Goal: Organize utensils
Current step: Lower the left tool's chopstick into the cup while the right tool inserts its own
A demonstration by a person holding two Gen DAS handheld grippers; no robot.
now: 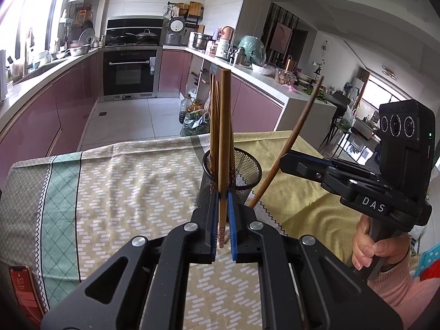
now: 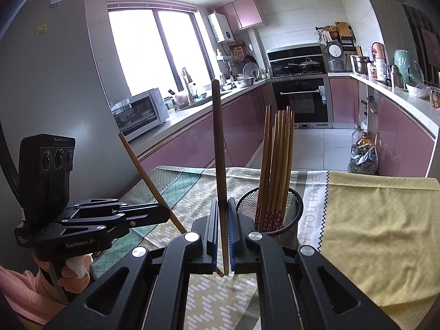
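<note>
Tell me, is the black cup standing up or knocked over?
Standing up. The black mesh cup sits upright on the cloth, its round opening facing up, with chopsticks standing inside it.

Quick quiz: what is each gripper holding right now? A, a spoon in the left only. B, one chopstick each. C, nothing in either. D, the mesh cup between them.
B: the left gripper is shut on a light chopstick, the right gripper on a dark chopstick, beside the mesh cup of chopsticks.
</note>
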